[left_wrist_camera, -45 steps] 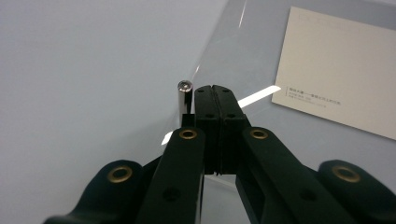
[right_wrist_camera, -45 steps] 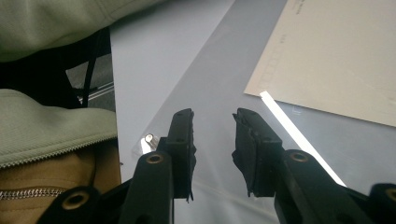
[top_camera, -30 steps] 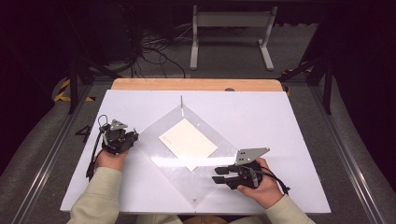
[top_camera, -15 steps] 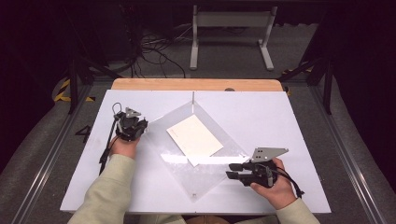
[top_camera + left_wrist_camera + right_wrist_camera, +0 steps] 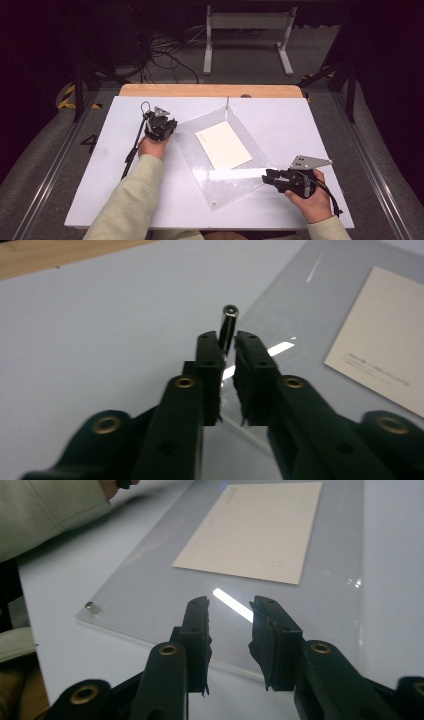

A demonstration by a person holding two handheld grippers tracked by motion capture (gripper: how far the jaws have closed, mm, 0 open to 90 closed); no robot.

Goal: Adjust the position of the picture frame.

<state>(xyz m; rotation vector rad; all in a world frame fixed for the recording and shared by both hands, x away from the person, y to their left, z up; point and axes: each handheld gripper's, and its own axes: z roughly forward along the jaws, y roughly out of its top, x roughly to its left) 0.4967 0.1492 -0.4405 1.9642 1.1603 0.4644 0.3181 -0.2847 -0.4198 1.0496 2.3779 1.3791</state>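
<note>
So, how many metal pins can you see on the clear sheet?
3: one tall pin at the far corner, one between the left gripper's jaws, one short stud at the near corner. Others may be hidden.

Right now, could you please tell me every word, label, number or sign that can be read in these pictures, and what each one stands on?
No text can be read.
Cream card under the clear acrylic sheet: faint printed lines near one edge in the left gripper view, too small and blurred to read.
Same card in the right gripper view: faint marks, illegible.
Grippers, white table: no lettering shows.
</note>
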